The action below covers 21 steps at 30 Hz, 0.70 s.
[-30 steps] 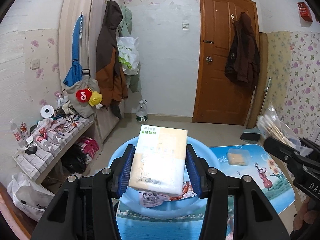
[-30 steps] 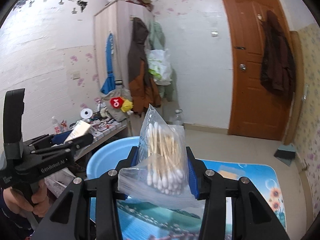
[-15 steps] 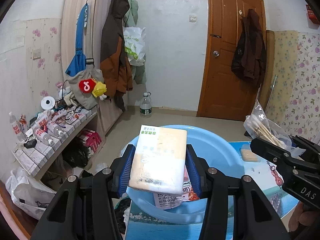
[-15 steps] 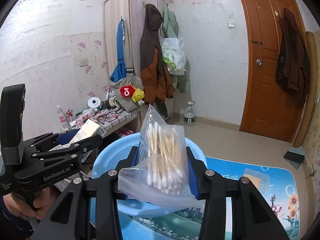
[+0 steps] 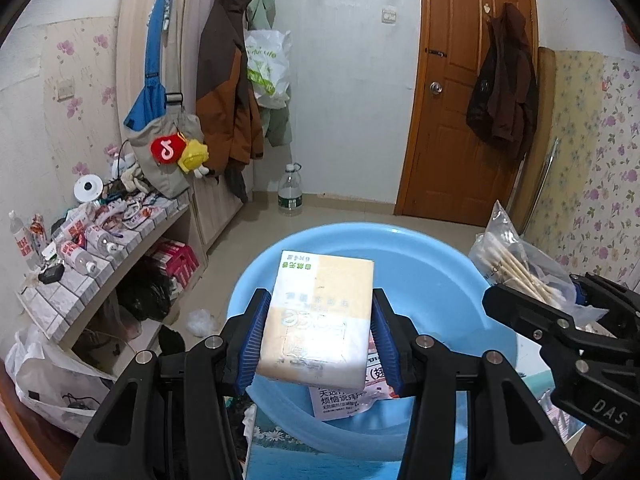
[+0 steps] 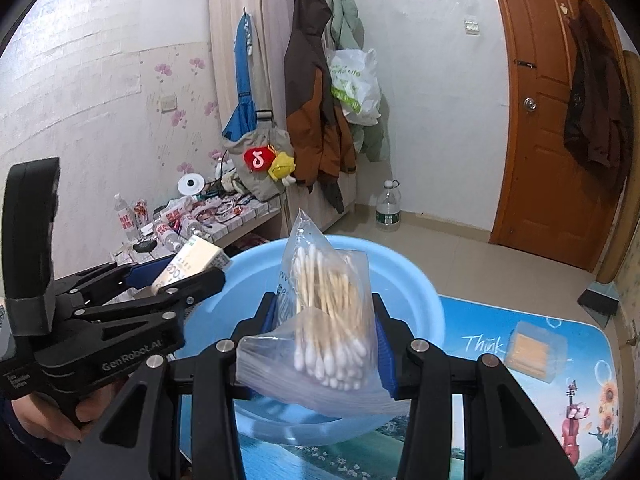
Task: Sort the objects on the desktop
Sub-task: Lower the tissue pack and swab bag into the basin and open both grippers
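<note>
My left gripper (image 5: 318, 336) is shut on a cream and white tissue pack (image 5: 320, 320) and holds it above the blue plastic basin (image 5: 420, 256). A printed packet (image 5: 348, 396) lies in the basin under it. My right gripper (image 6: 326, 332) is shut on a clear bag of cotton swabs (image 6: 328, 320), also over the basin (image 6: 400, 276). The right gripper and its bag (image 5: 516, 268) show at the right of the left wrist view. The left gripper and its pack (image 6: 192, 264) show at the left of the right wrist view.
The basin stands on a table with a blue printed mat (image 6: 520, 392). A clear box of toothpicks (image 6: 534, 350) lies on the mat at the right. A cluttered shelf (image 5: 100, 236) stands to the left, with a wardrobe and a door behind.
Both grippers have moved left and forward, so they now hang more squarely over the basin. Both keep hold of their loads.
</note>
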Tool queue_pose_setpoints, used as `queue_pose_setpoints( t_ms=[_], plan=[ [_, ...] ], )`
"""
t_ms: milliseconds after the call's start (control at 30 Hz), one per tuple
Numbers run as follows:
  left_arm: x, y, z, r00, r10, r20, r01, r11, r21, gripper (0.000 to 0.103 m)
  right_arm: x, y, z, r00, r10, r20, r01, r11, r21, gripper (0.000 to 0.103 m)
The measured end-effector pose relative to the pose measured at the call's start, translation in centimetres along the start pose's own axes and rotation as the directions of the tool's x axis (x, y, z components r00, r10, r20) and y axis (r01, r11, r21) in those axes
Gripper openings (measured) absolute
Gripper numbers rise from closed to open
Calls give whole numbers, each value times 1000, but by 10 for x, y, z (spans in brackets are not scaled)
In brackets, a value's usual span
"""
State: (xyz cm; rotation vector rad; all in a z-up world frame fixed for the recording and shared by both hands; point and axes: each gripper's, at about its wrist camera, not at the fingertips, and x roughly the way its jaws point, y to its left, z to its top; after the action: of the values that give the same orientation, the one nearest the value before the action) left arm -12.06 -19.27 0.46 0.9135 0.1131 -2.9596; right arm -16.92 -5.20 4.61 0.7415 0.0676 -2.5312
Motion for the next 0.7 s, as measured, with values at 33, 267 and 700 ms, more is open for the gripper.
queue_pose_setpoints(
  t_ms=[33, 267, 700],
  plan=[
    [3, 0, -2, 1000, 2, -8, -2, 1000, 0, 47, 4, -1, -1, 1000, 0, -5, 0, 1000, 1, 46],
    [32, -5, -13, 998, 5, -69, -4, 1000, 15, 47, 22, -11, -7, 999, -7, -34, 8, 1000, 22, 46],
    [42, -4, -21, 996, 26, -84, -24, 1000, 18, 83, 35, -20, -18, 998, -5, -63, 7, 999, 43, 46]
  ],
)
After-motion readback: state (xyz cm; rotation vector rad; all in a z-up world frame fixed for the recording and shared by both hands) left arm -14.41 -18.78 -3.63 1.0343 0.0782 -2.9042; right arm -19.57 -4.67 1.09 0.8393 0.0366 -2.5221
